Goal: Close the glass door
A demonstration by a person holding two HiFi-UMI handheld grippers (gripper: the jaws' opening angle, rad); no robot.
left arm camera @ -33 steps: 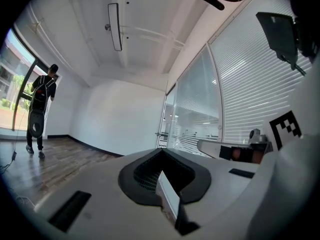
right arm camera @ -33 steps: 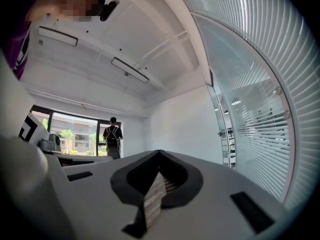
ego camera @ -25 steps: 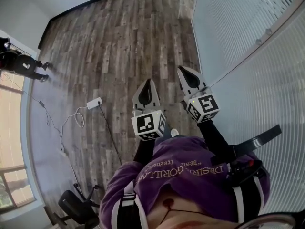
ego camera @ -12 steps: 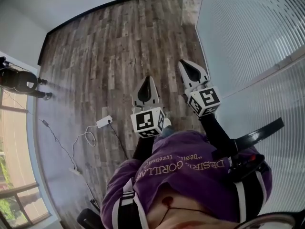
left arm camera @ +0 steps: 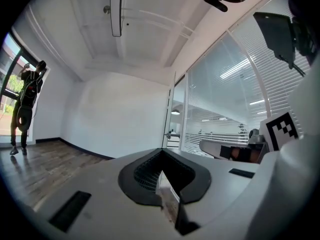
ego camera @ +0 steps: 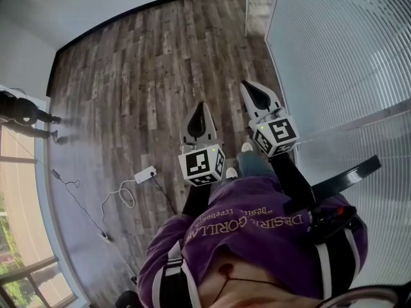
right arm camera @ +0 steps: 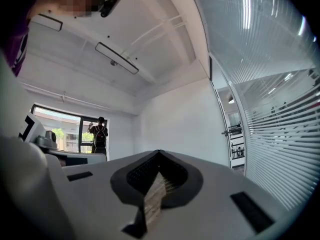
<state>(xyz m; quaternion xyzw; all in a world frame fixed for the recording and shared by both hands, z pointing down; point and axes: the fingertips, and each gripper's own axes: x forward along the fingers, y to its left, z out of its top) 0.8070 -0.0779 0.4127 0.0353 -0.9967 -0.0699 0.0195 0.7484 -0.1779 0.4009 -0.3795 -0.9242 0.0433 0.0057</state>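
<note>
Head view: glass door [ego camera: 334, 50] edge right (wood floor [ego camera: 160, 76] left).

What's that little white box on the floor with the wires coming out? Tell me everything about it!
The white box looks like a power strip: a small, long, flat block, plastic by its look. It lies flat and slanted on the wooden floor, to the left of the person's legs. A thin white cord loops out from its left end. A thin dark cord runs from its right end toward the person. Only the floor and the cords touch it.
</note>
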